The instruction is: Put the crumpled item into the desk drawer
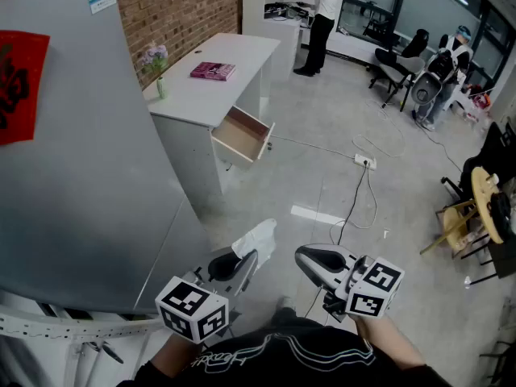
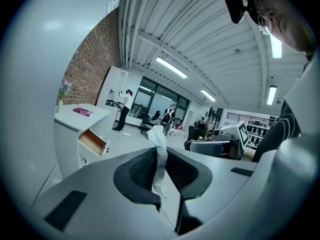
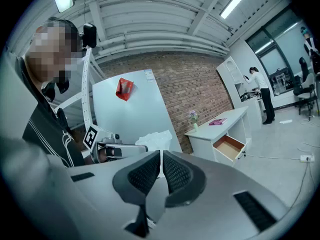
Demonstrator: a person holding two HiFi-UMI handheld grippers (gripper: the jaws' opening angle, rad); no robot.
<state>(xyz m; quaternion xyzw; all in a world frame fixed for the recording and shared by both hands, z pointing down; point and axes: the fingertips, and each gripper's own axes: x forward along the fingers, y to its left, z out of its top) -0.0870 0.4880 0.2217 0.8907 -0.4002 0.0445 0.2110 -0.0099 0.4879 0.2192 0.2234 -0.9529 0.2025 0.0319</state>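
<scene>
The person's dark top (image 1: 274,353) fills the bottom edge of the head view. A large grey panel (image 1: 81,160) with a red paper (image 1: 20,79) stuck on it takes up the whole left side. The panel's slanting lower edge passes just beside the left gripper (image 1: 244,258) at lower centre. The right gripper (image 1: 306,256) sits near it on the right, not touching, with its jaws pressed together and nothing between them.

The left gripper pinches the crumpled item (image 1: 258,237), a white wad. A thin tail of it is clamped between the pads, and the bulk stands up past the fingertips toward the upper part of the frame.

Beyond the grippers the middle of the frame is bare grey floor. A white strip (image 1: 316,214) lies on it just right of centre, with a power strip (image 1: 364,161) farther up.

The white desk (image 1: 242,47) stands at upper centre against the brick wall (image 1: 177,6). Its drawer (image 1: 242,134) is pulled open toward the open floor. The desk top holds a pink book (image 1: 213,71) and a small vase of flowers (image 1: 156,63) at the wall end. The drawer is well apart from the held item. The panel's edge borders the floor between them on the left, and the floor is open to the right.

A standing person (image 1: 322,14) is at the top of the frame, and a seated person (image 1: 447,63) is among office chairs at upper right.
</scene>
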